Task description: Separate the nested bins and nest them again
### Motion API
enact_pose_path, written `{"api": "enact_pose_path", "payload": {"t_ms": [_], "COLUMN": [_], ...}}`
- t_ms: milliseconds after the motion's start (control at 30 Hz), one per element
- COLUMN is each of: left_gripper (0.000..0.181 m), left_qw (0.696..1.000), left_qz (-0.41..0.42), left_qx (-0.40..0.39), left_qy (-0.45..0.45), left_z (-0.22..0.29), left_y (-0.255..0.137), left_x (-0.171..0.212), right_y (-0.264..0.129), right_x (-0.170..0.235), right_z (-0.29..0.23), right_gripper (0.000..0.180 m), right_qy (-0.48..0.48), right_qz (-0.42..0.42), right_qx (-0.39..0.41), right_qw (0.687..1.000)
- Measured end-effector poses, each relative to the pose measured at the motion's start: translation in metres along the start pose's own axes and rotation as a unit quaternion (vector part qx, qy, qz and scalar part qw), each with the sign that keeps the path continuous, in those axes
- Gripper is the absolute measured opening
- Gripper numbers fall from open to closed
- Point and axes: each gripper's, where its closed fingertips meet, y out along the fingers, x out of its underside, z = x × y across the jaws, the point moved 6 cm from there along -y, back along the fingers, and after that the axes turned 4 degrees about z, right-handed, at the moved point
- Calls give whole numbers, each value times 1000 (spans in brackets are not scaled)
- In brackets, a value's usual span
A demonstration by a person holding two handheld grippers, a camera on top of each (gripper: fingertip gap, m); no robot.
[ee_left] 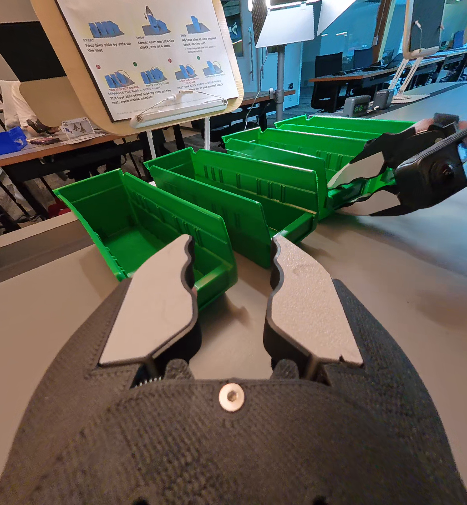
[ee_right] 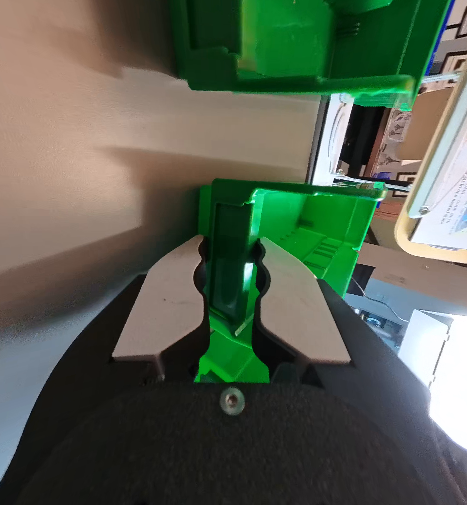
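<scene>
Four green bins [ee_left: 205, 207] stood side by side along the bench [ee_left: 363, 273]; separation looked done, nesting remained. My right tongs [ee_right: 230, 252] clamped the third bin's [ee_left: 287, 153] front lip; my left tongs [ee_left: 231, 247] gaped empty by the bench's near edge.

A smooth, matte grey tabletop [ee_left: 390, 287] carries four long, open-topped green plastic bins side by side in a slanting row: the nearest bin [ee_left: 134, 235], a second bin [ee_left: 227, 207] just beside it, a third bin [ee_left: 289, 153], and the farthest bin [ee_left: 344, 123] toward the table's far edge.
</scene>
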Motion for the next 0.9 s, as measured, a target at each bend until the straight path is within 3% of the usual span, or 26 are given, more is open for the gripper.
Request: {"api": "enact_pose_path", "payload": {"t_ms": [667, 800, 900], "left_gripper": [55, 56, 56], "left_qw": [1000, 1000, 1000], "left_qz": [-14, -12, -13], "left_qx": [2, -3, -5], "left_qy": [4, 1, 1], "left_z": [2, 0, -2], "left_y": [4, 3, 4], "left_x": [6, 5, 6], "right_y": [1, -22, -54], "right_x": [8, -2, -10], "right_z": [-2, 8, 21], "right_gripper": [36, 47, 52], "right_qy": [-28, 66, 180], "right_qz": [30, 78, 146], "right_qx": [9, 8, 4], "right_qw": [999, 995, 973]}}
